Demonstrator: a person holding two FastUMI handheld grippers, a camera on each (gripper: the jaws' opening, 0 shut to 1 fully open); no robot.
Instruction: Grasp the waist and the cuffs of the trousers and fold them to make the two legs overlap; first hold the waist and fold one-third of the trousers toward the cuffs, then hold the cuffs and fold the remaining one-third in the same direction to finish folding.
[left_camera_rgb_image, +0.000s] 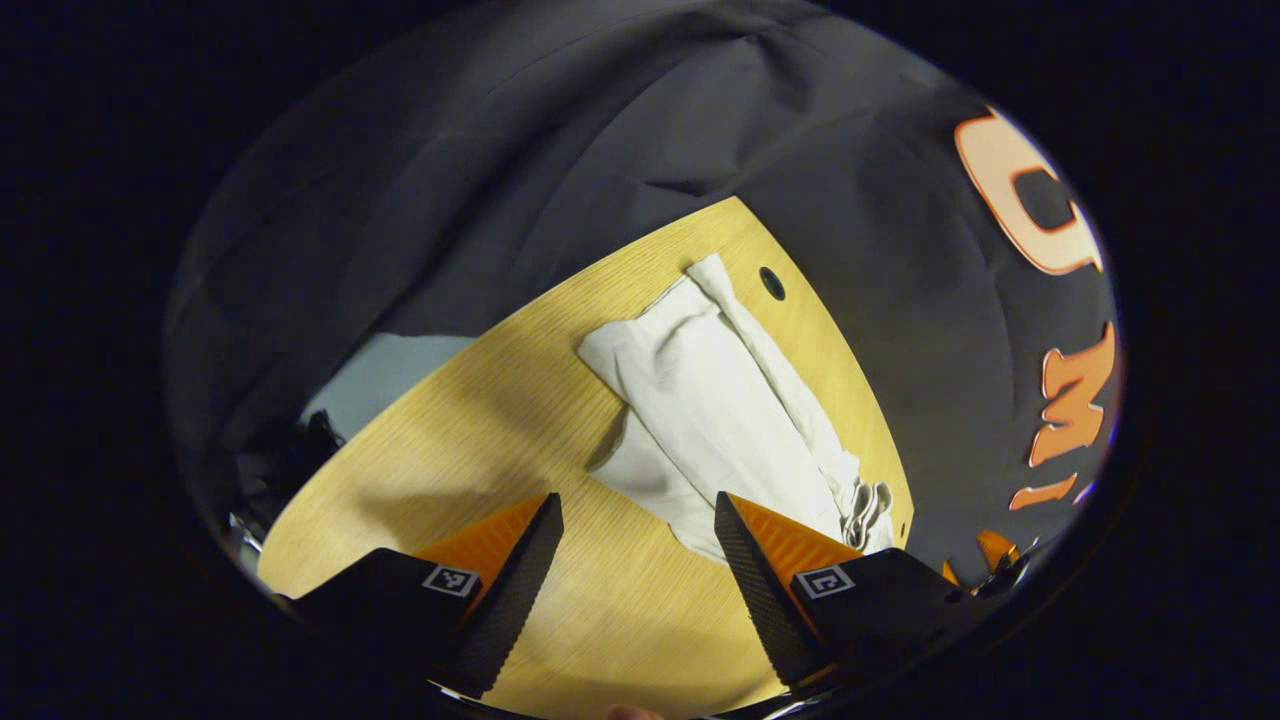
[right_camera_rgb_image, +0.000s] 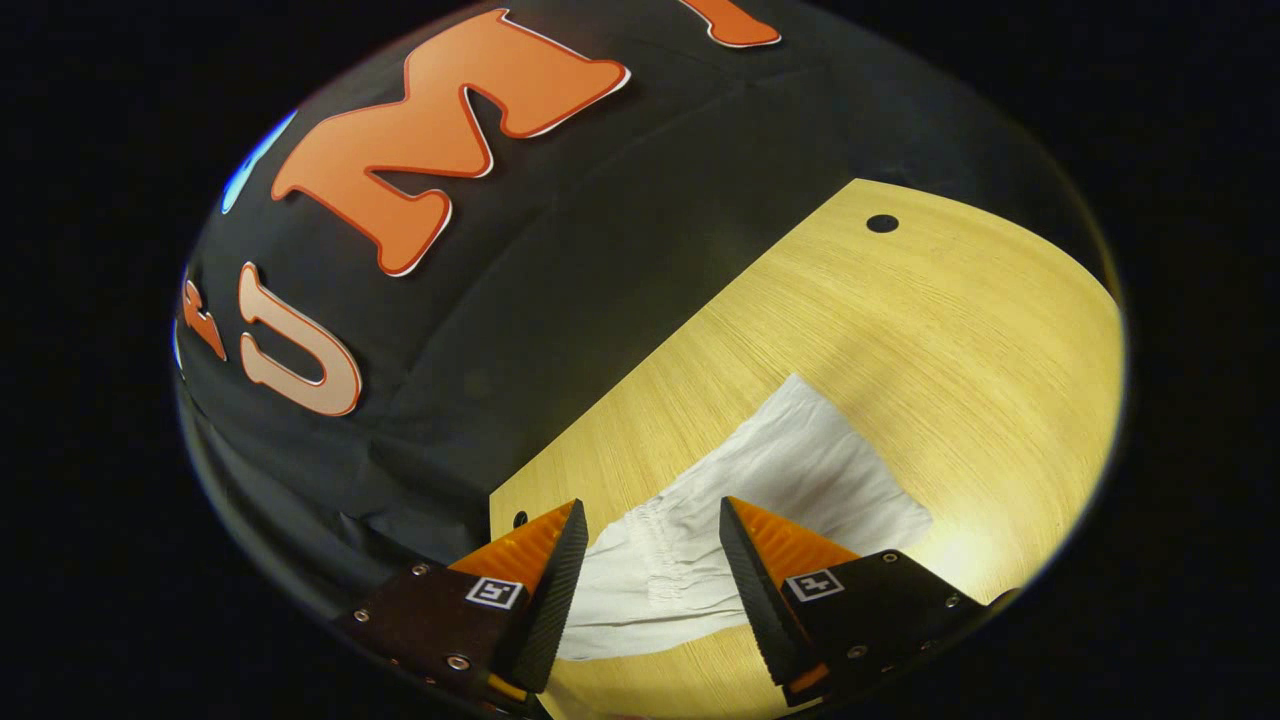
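Left gripper (left_camera_rgb_image: 638, 520): fingers apart, holding nothing, above bare worktop (left_camera_rgb_image: 480, 440). Right gripper (right_camera_rgb_image: 652, 525): fingers apart, holding nothing, over the gathered waistband (right_camera_rgb_image: 660, 560). White trousers (left_camera_rgb_image: 720, 410) lie crumpled on the worktop beyond the left gripper, near the far edge; drawstring end toward that view's right.

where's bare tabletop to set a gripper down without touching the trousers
Left gripper view: bare light wooden table between its near edge and the white trousers. Right gripper view: open wood between the trousers and the round hole. Crowded along the wall-side edge, where the cloth lies.
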